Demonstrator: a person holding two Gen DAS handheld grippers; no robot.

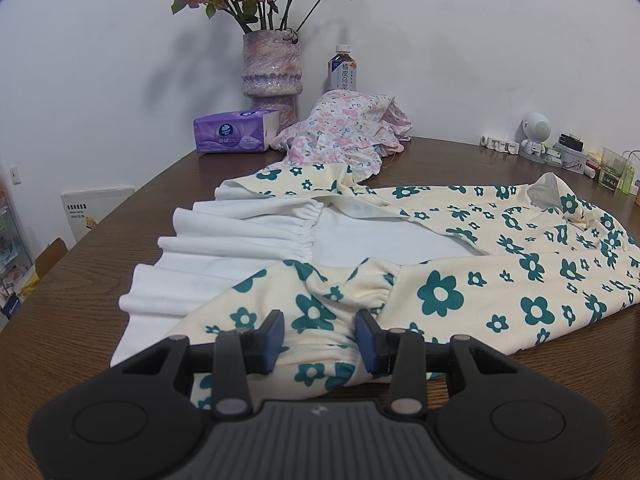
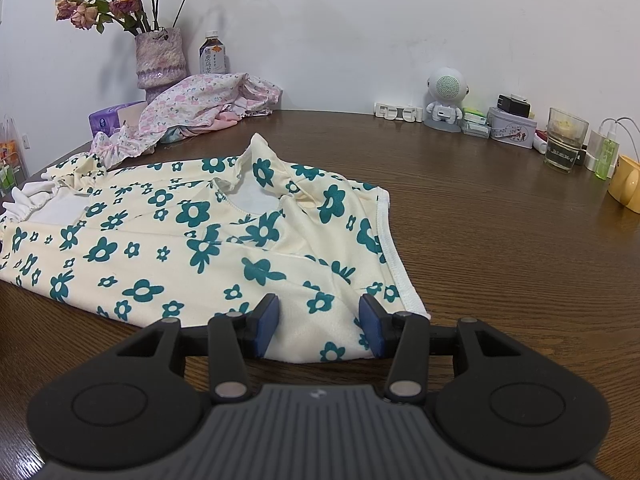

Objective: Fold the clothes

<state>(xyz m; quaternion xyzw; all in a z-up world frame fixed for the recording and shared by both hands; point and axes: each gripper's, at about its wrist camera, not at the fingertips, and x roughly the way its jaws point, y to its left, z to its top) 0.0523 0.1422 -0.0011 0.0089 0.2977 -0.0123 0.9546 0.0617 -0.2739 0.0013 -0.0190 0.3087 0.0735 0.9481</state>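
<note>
A cream dress with teal flowers [image 1: 460, 280] lies spread on the brown table [image 1: 80, 320], its white lining turned out at the ruffled skirt [image 1: 224, 240]. My left gripper [image 1: 320, 338] is open, its blue pads on either side of a gathered fold at the near waist edge. In the right wrist view the same dress [image 2: 200, 240] shows its neckline and shoulder end. My right gripper [image 2: 318, 326] is open over the near corner of the shoulder edge, pads on either side of the cloth.
A pink floral garment [image 1: 344, 128] is heaped at the back by a vase of roses [image 1: 272, 76], a tea bottle [image 1: 342, 68] and a purple tissue pack [image 1: 236, 130]. A white speaker figure [image 2: 444, 96], tins, a glass [image 2: 566, 136] and a yellow cup [image 2: 626, 184] line the right side.
</note>
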